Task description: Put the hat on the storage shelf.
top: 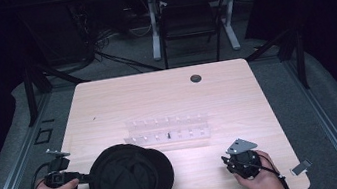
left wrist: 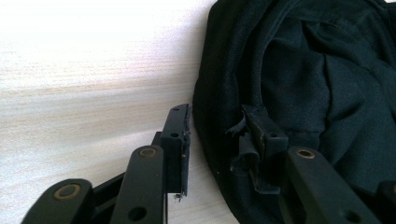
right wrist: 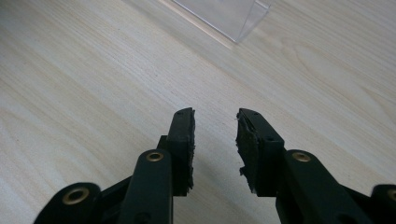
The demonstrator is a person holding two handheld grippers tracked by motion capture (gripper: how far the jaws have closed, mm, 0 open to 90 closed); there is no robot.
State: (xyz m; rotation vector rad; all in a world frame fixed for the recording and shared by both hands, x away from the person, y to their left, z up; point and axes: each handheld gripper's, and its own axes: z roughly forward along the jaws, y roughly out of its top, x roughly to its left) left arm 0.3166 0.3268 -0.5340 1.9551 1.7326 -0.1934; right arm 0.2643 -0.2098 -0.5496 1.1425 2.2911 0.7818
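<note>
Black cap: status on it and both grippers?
Left gripper open, jaws astride the black cap's rim, not closed. Right gripper open, empty, over bare table. Clear rack behind the cap, apart.

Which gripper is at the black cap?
The left gripper: its jaws straddle the black cap's edge, one inside, one outside. The right gripper is open over bare table.

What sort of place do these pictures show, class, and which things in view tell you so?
Probably a lab or recording workspace, not a home: a pale wooden table on a dark-curtained, framed floor, cables trailing behind it, and a second desk with a chair beyond.
</note>
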